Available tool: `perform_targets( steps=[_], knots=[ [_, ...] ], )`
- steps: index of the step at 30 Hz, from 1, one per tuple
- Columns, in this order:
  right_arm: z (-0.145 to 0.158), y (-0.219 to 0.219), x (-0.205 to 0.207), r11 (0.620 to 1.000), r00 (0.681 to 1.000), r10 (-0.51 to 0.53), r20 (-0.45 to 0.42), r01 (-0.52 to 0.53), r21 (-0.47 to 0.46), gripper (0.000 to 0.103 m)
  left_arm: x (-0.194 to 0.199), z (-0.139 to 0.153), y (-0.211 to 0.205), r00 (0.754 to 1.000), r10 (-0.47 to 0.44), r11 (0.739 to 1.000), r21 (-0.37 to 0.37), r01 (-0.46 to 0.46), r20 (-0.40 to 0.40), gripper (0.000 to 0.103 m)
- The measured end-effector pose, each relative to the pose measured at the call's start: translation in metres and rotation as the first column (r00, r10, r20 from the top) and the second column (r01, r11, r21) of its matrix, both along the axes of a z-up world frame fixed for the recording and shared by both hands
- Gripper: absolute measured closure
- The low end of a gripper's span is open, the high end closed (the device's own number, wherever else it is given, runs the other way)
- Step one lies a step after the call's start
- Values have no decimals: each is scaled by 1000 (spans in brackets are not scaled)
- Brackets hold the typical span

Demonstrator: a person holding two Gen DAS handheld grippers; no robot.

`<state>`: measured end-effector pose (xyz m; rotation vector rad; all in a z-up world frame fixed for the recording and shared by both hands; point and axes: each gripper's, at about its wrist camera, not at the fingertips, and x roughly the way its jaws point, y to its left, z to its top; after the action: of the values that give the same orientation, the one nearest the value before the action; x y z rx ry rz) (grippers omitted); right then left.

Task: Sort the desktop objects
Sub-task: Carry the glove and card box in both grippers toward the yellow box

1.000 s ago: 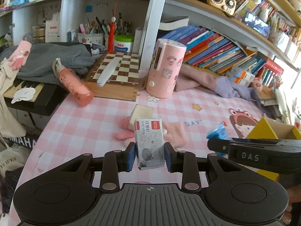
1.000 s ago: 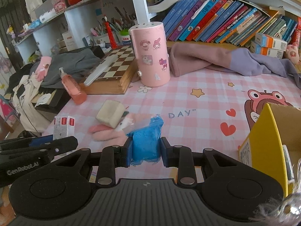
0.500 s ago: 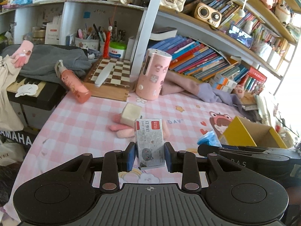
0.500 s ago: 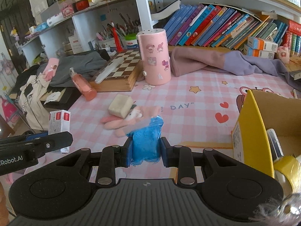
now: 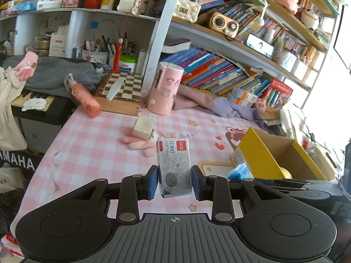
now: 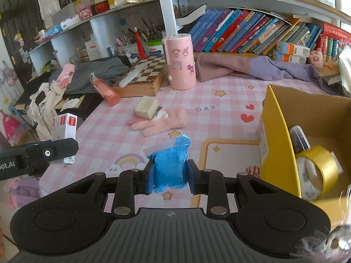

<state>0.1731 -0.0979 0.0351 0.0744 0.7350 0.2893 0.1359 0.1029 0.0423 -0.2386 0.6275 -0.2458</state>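
At the far left, the staple box (image 5: 174, 166) is clamped upright between the blue pads of the left gripper (image 5: 174, 183), held clear above the pink checked tablecloth (image 5: 87, 149); in the right wrist view the same box (image 6: 64, 129) is seen well to the left of the pink glove (image 6: 160, 121) and the cream block (image 6: 146, 107) lying on it. Further right, the blue packet (image 6: 171, 164) is pinched between the pads of the right gripper (image 6: 168, 180), its soft top bulging above them. At the right edge stands the yellow cardboard box (image 6: 276, 135), open-topped, with a roll of yellow tape (image 6: 318, 168) already inside — judged to be the sorting bin for both held items. Trouble is most likely from the packet: being soft and gripped low, it could sag or slide out if the pads are loosened before the box wall is cleared. The staple box is gripped only at its lower part, so it could tip if it is knocked against the yellow rim, and the two grippers could collide if both are brought over the opening together. Compared with a second ago, both items are gripped as before, but far more of the yellow box and its contents is shown, so both grippers have been carried rightward and raised.
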Motion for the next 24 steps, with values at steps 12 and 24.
perform_targets(
  steps=[12, 24],
  knots=[
    [-2, -5, -59, 997, 998, -70, 2, 70, 29, 76, -41, 4, -11, 994, -105, 994, -2, 105, 5, 72],
    [-9, -22, -110, 982, 982, -186, -32, 187, 28, 76, -57, 0, -29, 974, -224, 974, -28, 224, -15, 72]
  ],
)
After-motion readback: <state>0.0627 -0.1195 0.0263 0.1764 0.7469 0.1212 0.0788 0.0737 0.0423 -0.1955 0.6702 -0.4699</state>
